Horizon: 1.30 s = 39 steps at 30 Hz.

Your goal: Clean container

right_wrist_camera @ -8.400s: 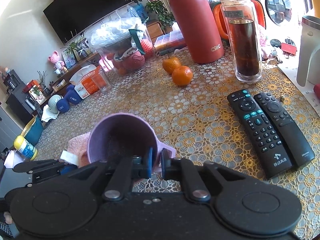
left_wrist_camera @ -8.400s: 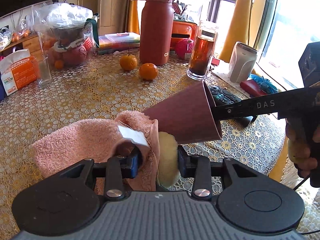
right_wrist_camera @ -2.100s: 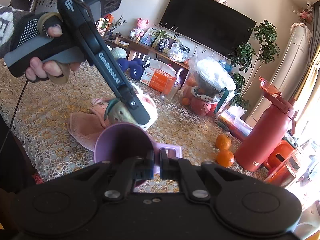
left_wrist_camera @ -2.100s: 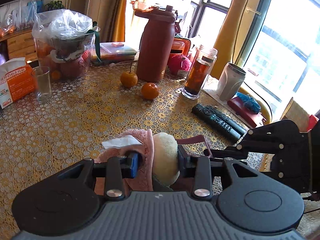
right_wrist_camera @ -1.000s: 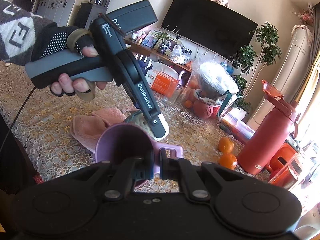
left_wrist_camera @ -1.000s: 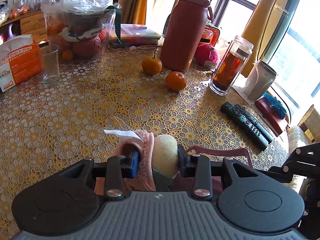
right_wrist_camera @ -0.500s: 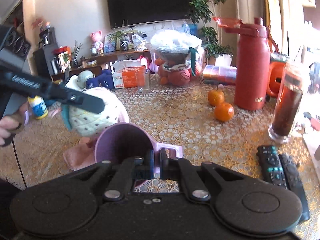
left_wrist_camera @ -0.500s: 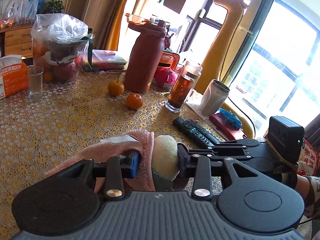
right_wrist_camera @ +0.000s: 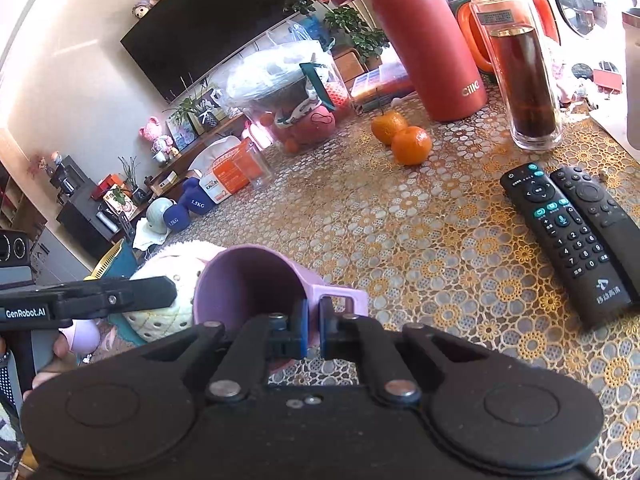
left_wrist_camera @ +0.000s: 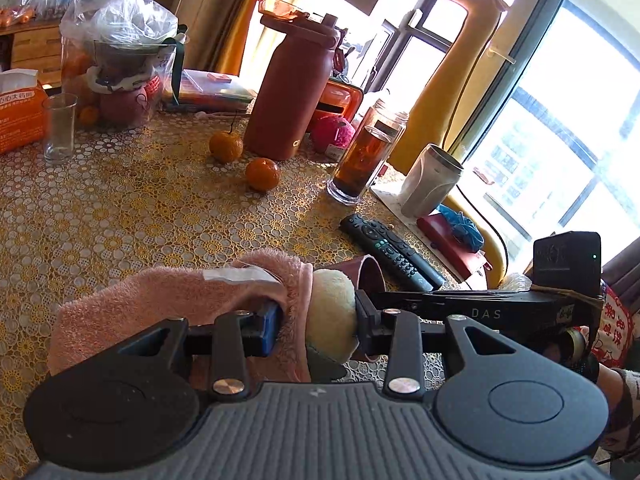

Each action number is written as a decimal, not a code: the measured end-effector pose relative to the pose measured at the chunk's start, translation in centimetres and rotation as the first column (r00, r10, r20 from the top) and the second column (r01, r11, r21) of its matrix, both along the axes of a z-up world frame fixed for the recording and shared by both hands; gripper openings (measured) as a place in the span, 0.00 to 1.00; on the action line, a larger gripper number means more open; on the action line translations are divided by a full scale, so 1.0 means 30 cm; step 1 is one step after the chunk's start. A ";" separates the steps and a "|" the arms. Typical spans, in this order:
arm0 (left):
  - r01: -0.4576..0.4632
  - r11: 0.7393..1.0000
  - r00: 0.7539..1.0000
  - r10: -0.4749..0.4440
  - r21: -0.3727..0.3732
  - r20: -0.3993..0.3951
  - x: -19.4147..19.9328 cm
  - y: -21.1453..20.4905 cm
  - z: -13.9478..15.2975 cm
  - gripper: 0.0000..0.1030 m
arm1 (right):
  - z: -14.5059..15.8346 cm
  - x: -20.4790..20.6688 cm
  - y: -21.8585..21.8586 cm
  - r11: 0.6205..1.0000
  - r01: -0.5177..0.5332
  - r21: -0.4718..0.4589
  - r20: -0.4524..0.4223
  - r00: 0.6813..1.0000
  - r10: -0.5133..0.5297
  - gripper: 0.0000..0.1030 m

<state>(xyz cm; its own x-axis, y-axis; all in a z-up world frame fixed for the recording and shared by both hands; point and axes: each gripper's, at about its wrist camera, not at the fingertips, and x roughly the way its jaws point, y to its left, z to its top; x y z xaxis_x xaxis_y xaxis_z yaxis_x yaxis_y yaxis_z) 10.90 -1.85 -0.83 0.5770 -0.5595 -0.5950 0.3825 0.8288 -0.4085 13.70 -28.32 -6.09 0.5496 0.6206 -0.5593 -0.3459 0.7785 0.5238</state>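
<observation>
In the right wrist view, my right gripper (right_wrist_camera: 313,322) is shut on the wall of a lilac cup (right_wrist_camera: 248,284) beside its handle. The cup lies tilted with its mouth facing the camera, just above the table. My left gripper (left_wrist_camera: 316,316) is shut on a pink towel (left_wrist_camera: 160,292) and a cream quilted pad (left_wrist_camera: 330,308). From the right wrist, the left gripper (right_wrist_camera: 160,296) and its pad (right_wrist_camera: 172,312) sit just left of the cup's rim, outside it. In the left wrist view, only the cup's rim (left_wrist_camera: 370,276) shows behind the pad, with the right gripper's fingers (left_wrist_camera: 460,300) coming in from the right.
On the lace-covered table (left_wrist_camera: 120,216) stand a red bottle (left_wrist_camera: 292,88), two oranges (left_wrist_camera: 262,174), a glass of tea (left_wrist_camera: 360,164), a white mug (left_wrist_camera: 430,180), an empty tumbler (left_wrist_camera: 60,128) and a bagged fruit bowl (left_wrist_camera: 120,60). Two remotes (right_wrist_camera: 560,236) lie right of the cup.
The left gripper with the towel and pad has dropped from above the cup to its left rim. The right gripper has swung the cup lower and towards the remotes.
</observation>
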 end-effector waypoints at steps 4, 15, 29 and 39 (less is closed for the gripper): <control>-0.023 0.999 0.999 0.024 0.037 -0.041 0.045 -0.005 -0.057 0.36 | -0.011 0.008 -0.012 1.000 0.012 -0.013 -0.004 1.000 -0.012 0.05; -0.061 0.997 0.994 0.065 0.052 -0.085 0.019 0.024 -0.118 0.36 | -0.023 -0.060 0.012 0.983 -0.105 -0.150 0.047 0.993 0.113 0.05; -0.083 0.996 0.996 0.084 0.027 -0.023 -0.077 0.024 -0.022 0.36 | 0.017 -0.175 0.032 0.920 -0.193 -0.340 0.040 0.975 0.220 0.17; -0.070 0.997 0.997 0.069 0.026 0.028 -0.121 0.003 0.035 0.36 | 0.137 -0.157 0.102 0.903 -0.230 -0.362 0.079 0.958 0.276 0.74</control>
